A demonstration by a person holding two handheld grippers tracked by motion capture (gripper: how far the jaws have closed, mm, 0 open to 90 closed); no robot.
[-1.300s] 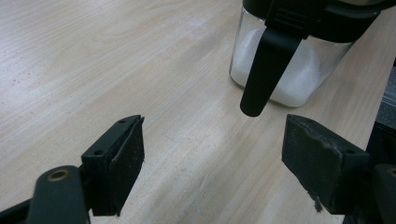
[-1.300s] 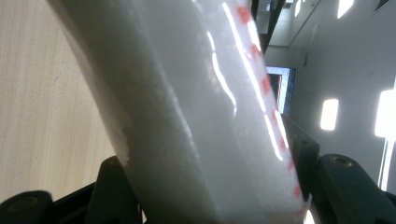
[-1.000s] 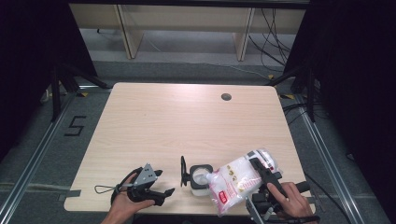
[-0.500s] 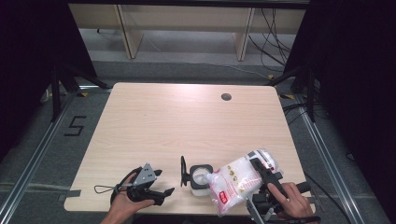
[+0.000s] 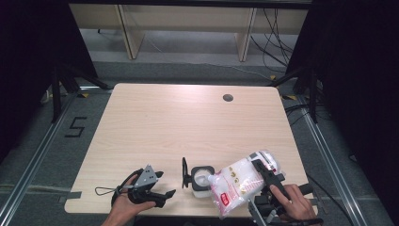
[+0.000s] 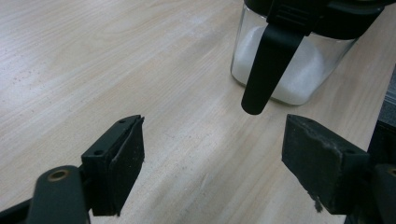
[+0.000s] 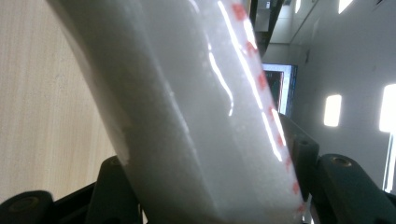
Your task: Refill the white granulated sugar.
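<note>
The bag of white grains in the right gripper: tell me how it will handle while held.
The bag probably flops; it bends between the right gripper's fingers. Packed full, it looks heavy for its size. Its glossy film may slip, so the tilt toward the jar needs care.

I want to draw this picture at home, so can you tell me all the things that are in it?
Bag: one, clear plastic full of white grains, red label, tilted beside the jar near the table's front edge.
Jar: one, glass with a black rim and white grains inside, black lid flipped open at its side.
Table: one, light wood, dark round hole near the back right.
Shelves: pale wood, behind the table.
Cables: several, dark, on the floor at back right.
Left gripper: one, black, jaws open, resting at the front left.
Right gripper: one, black, closed on the bag.
</note>
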